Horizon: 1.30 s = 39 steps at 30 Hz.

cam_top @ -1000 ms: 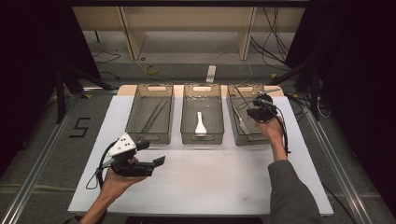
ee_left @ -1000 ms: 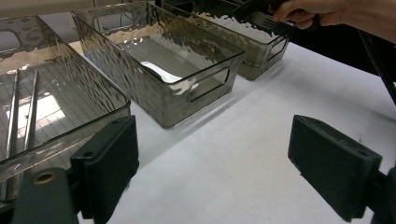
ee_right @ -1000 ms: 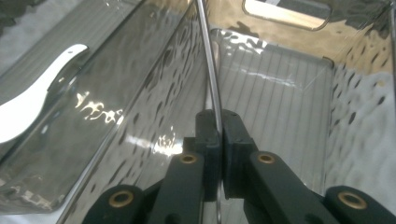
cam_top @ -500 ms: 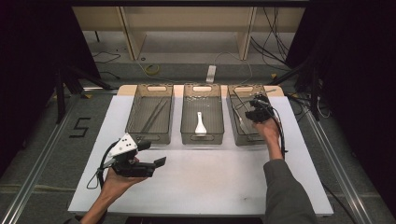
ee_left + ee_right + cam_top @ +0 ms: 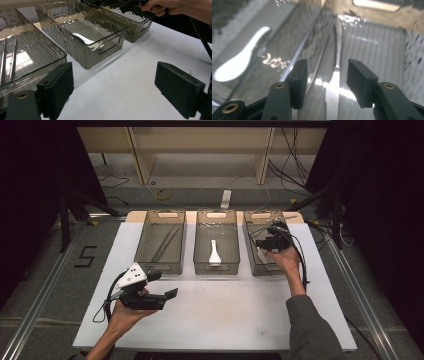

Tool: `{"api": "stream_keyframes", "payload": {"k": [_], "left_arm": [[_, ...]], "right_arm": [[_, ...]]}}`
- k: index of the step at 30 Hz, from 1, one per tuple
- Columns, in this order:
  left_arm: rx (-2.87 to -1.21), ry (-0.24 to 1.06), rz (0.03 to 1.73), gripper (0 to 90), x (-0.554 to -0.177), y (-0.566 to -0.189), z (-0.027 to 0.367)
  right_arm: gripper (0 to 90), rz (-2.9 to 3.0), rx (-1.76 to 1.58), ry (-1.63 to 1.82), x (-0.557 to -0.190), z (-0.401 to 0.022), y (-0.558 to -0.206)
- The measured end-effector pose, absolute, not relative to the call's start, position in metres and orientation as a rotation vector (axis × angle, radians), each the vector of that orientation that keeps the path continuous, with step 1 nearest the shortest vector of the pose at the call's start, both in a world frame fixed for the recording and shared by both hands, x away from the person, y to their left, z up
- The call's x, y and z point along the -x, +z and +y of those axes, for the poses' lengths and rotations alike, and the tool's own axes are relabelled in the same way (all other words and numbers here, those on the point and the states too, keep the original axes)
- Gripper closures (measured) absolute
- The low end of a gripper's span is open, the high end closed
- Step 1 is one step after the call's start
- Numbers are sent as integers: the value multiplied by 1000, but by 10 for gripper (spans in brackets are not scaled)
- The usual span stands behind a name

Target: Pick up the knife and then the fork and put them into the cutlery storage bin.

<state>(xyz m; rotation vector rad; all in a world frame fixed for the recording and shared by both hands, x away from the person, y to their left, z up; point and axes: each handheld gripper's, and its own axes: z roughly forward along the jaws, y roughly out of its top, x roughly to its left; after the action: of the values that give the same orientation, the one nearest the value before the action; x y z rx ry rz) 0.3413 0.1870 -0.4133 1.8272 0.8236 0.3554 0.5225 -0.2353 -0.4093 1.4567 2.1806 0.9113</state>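
Three bins, four pieces of cutlery, two grippers.
Counted: three clear smoked-plastic rectangular bins [image 5: 161, 269]; two thin metal chopsticks [image 5: 165, 242] in one; one white ceramic soup spoon [image 5: 214, 253]; one serrated steel knife [image 5: 332, 100]; two black two-jaw handheld grippers [image 5: 172, 294].

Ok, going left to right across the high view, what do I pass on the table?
Left gripper → left bin holding metal rods → middle bin holding the white spoon → right bin, with the right gripper over it, jaws just opened.
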Motion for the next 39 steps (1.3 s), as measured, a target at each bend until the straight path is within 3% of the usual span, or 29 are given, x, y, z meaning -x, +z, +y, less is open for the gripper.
{"api": "stream_keyframes", "payload": {"k": [13,39], "left_arm": [[-1826,341,824,146,-342,-414,187],[-1825,314,819,146,-345,-414,184]], "right_arm": [[368,2177,-1346,1172,-483,-229,-389],[307,2163,-1133,1407,-402,-213,-395]]}}
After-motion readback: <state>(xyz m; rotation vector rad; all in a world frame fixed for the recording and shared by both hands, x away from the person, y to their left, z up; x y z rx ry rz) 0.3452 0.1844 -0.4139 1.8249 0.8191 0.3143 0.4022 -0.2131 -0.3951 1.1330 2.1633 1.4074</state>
